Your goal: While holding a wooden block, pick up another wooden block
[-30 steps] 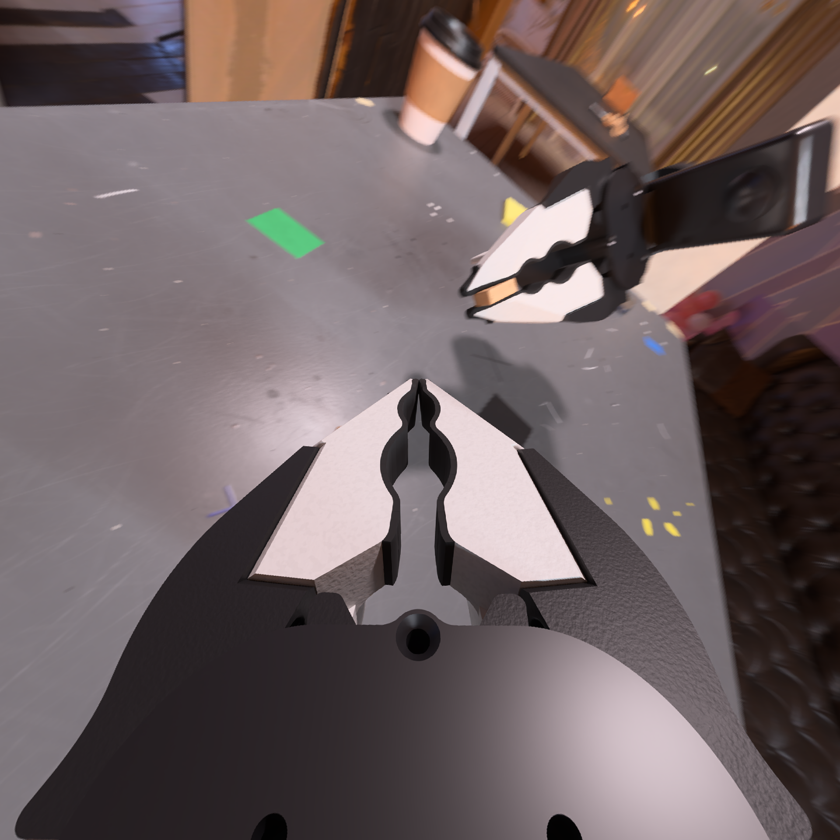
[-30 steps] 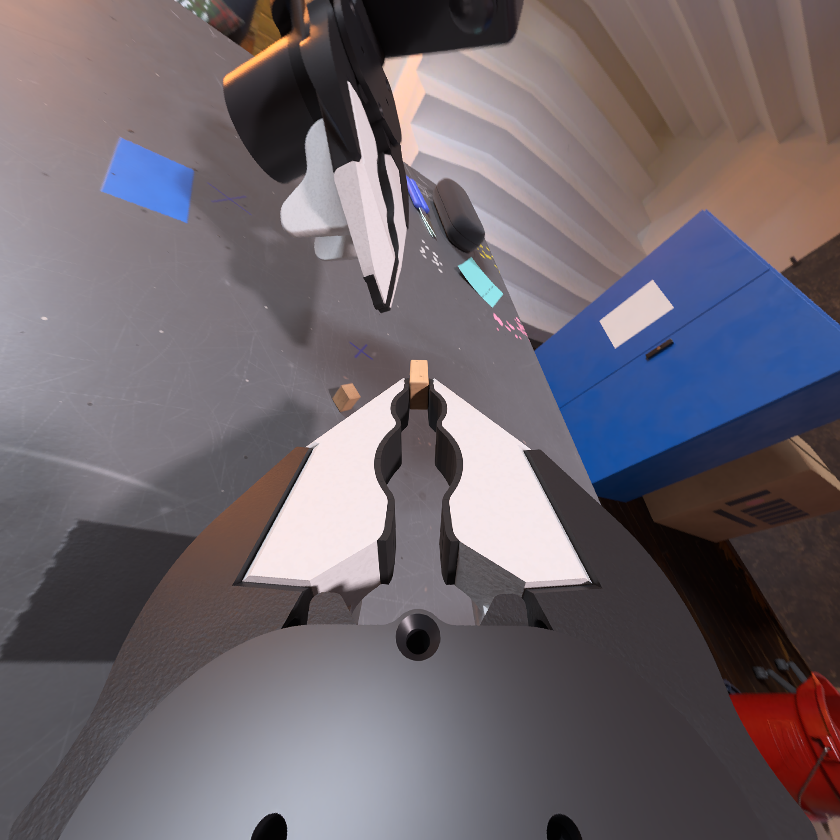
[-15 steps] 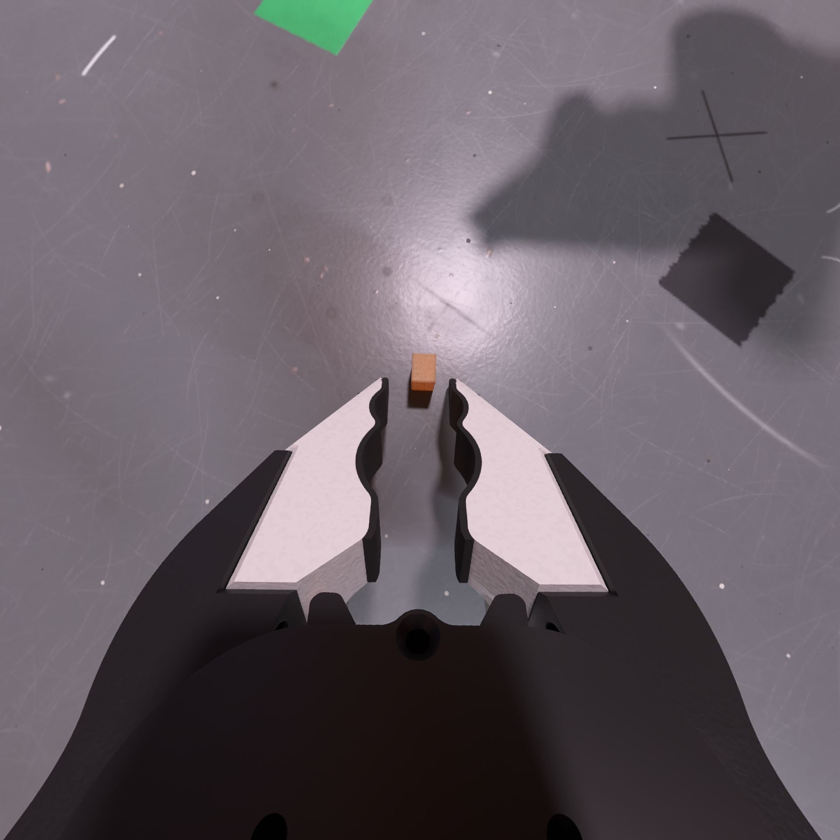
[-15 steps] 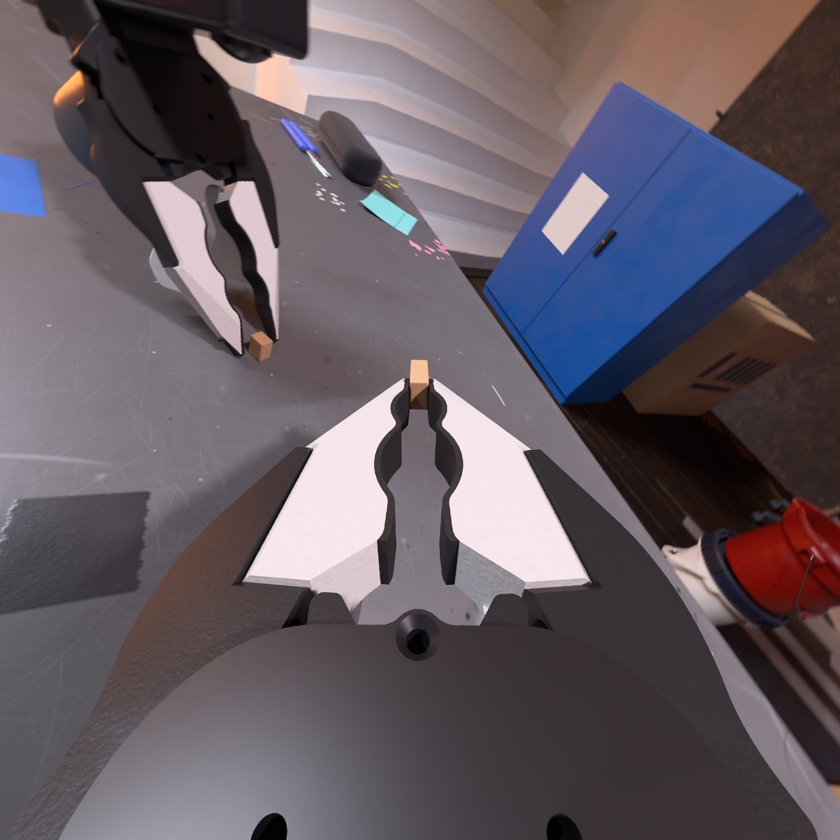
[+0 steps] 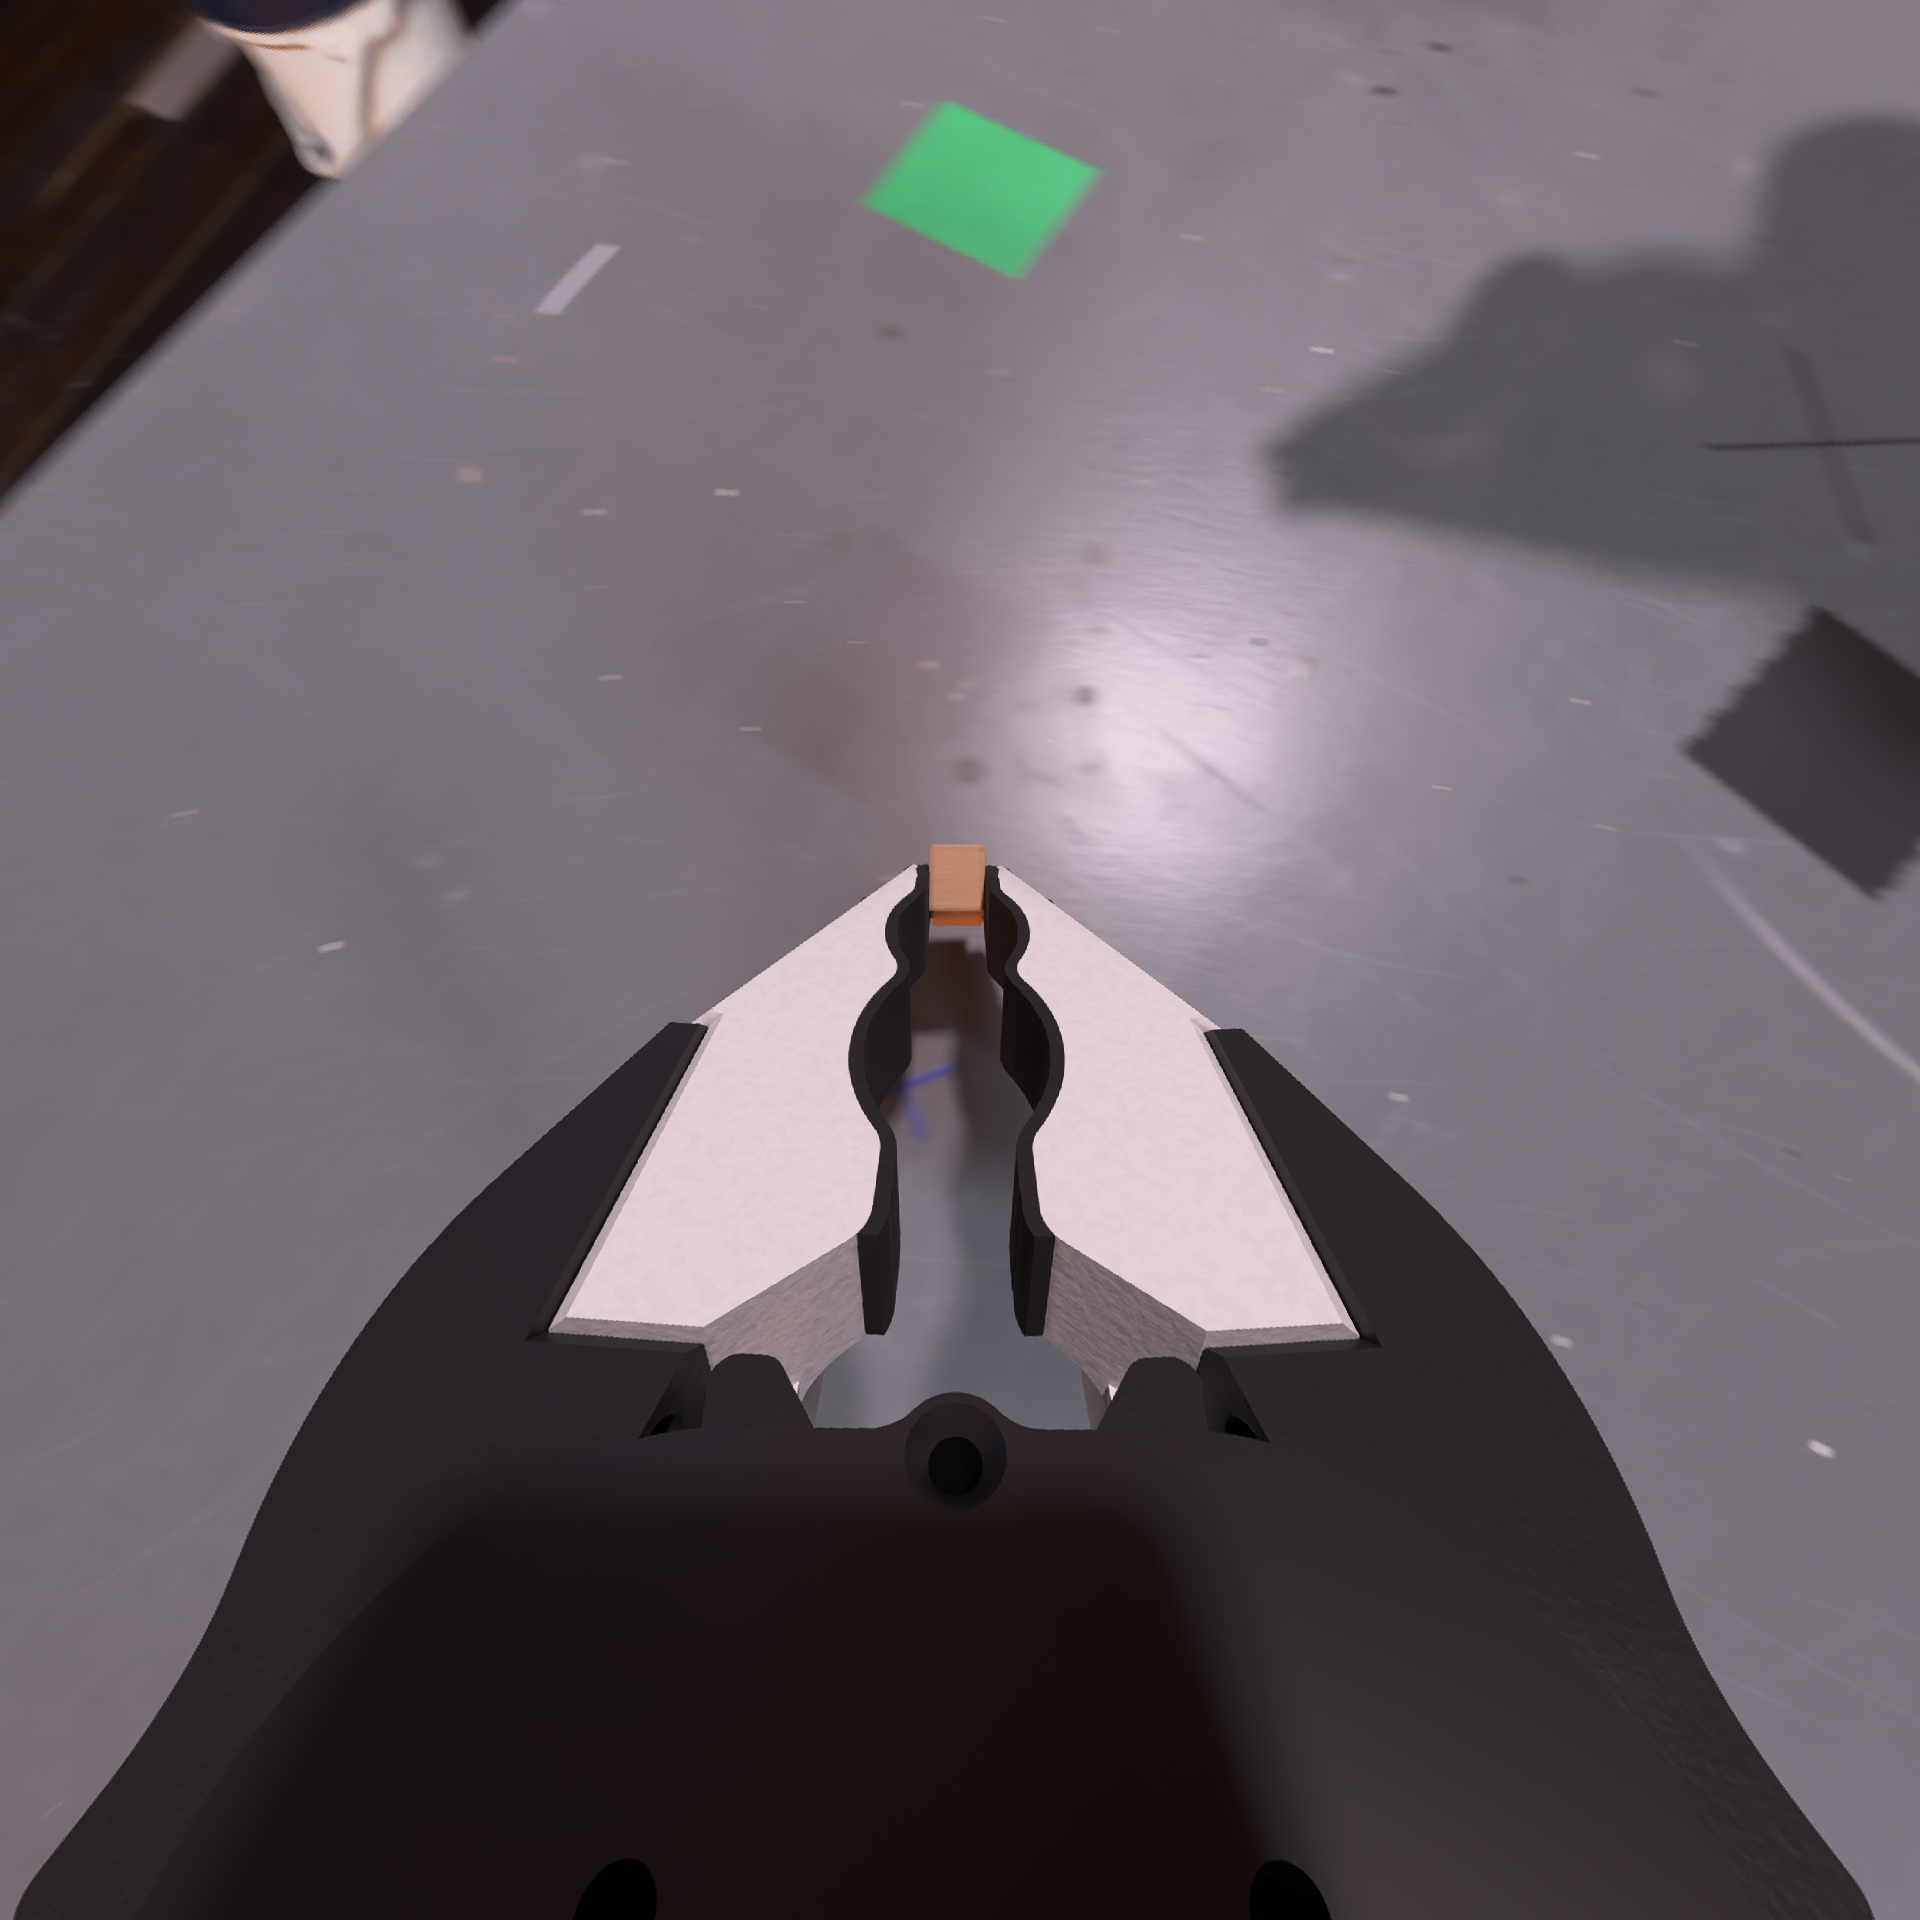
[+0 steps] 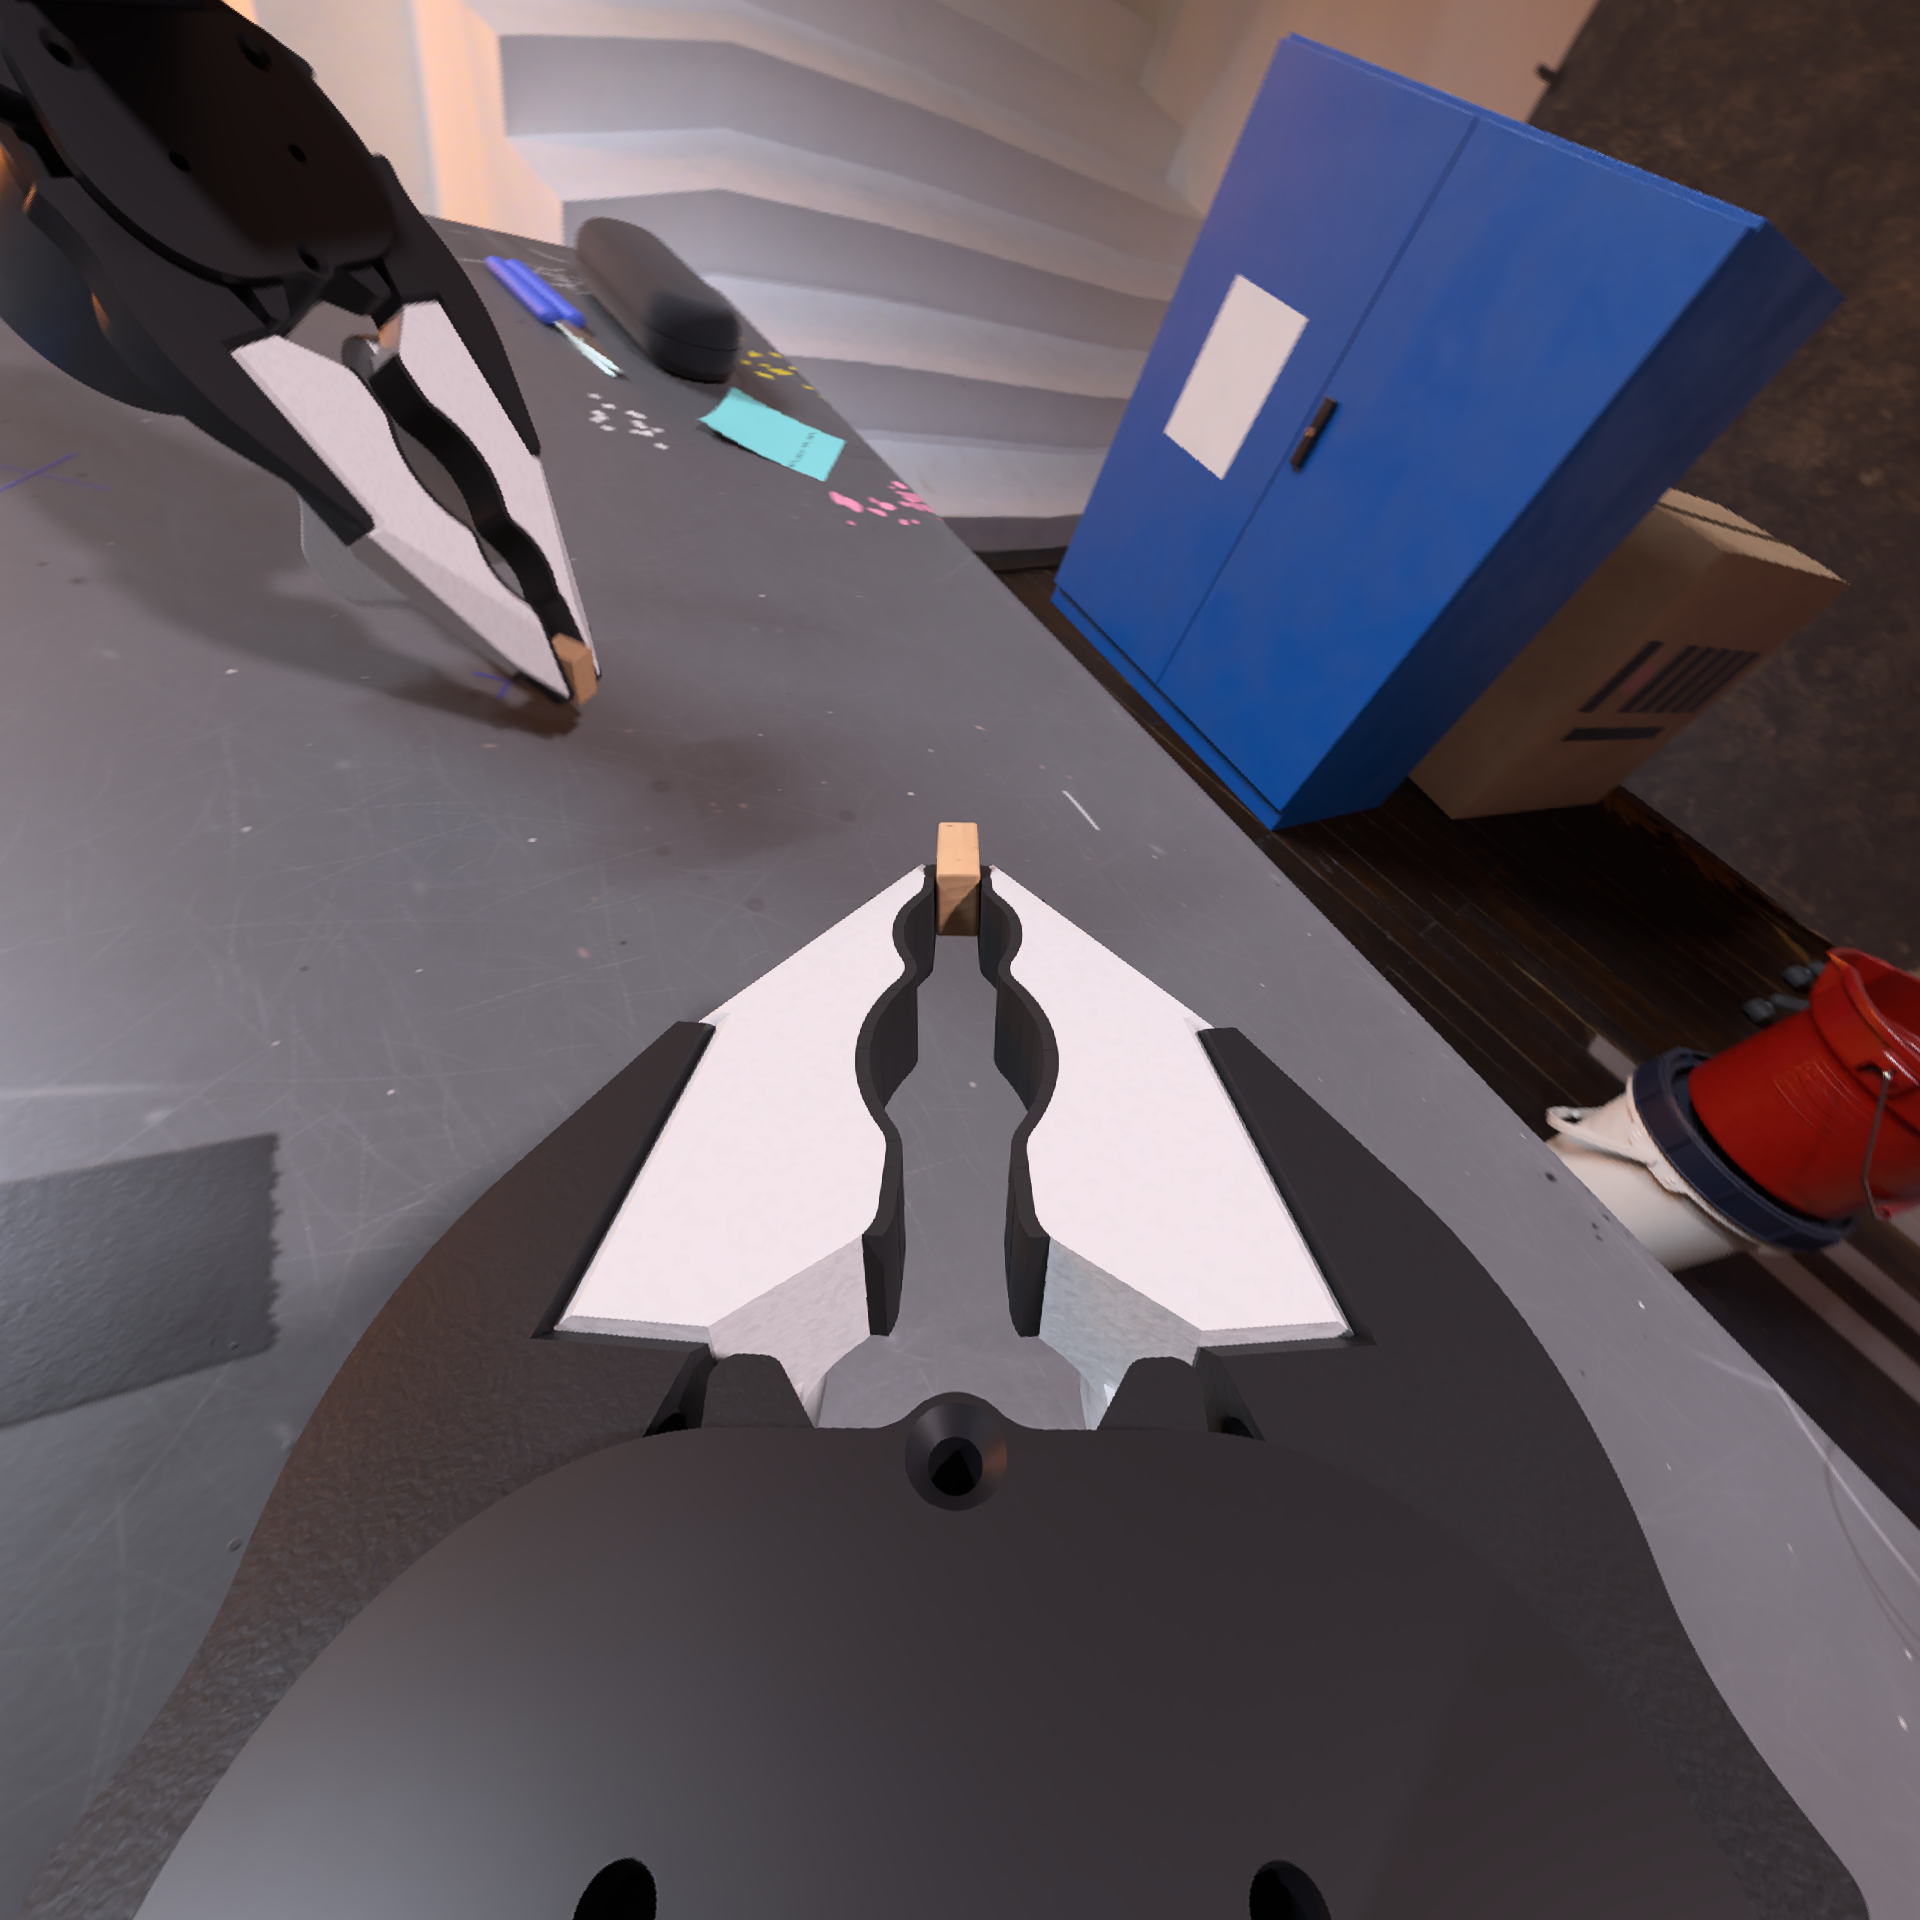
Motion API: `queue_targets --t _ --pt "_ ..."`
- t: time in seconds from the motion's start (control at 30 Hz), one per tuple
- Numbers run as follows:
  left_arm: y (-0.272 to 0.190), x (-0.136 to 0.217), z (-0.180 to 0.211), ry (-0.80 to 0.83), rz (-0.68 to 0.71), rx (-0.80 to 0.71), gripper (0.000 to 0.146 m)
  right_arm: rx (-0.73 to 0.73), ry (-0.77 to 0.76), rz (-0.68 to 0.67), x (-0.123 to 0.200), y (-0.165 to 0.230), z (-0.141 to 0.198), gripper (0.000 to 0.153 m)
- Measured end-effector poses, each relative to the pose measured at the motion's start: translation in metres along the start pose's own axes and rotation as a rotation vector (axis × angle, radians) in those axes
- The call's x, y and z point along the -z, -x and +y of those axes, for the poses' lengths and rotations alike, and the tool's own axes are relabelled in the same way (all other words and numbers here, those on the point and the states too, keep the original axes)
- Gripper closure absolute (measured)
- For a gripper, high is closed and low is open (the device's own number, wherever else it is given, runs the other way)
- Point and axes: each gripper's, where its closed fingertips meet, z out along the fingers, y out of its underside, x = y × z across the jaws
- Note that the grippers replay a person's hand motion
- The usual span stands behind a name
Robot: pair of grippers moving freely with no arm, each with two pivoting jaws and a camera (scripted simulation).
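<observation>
Left wrist view first: the left gripper [image 5: 957, 885] is clamped on a small wooden block [image 5: 957, 883], pinched right at the fingertips in the middle of the frame. Under it is the scratched grey table [image 5: 416, 727], and there's a gap between the block and its shadow, so it looks to be just off the surface. A green square patch [image 5: 982, 189] sits near the top centre, a dark grey tape patch [image 5: 1808, 769] at the right edge, and the bottom of a paper cup [image 5: 343, 73] pokes in at the upper left corner. A thin pen cross is marked at the far right.

Right wrist view: the right gripper [image 6: 957, 883] is closed on a second, paler block [image 6: 957, 878], held upright at the tips in mid frame, above the table [image 6: 312, 935] near its right edge. In the upper left you can see the left gripper [image 6: 574, 665] angled down with its own block [image 6: 577, 667] at the tips, low over the table. Behind it, along the far end: a blue pen [image 6: 535, 291], a black case [image 6: 660, 301], and a teal sticky note [image 6: 771, 434]. Off the table on the right are a blue cabinet [image 6: 1434, 416], a cardboard box [image 6: 1631, 665] and a red bucket [image 6: 1808, 1101].
</observation>
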Motion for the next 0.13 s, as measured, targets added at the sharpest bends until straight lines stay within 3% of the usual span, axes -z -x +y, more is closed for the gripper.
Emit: queue_targets --t 0.13 --pt "0.052 0.004 0.002 0.033 -0.132 0.054 0.137 -0.039 0.018 0.072 0.002 -0.015 0.005 0.146"
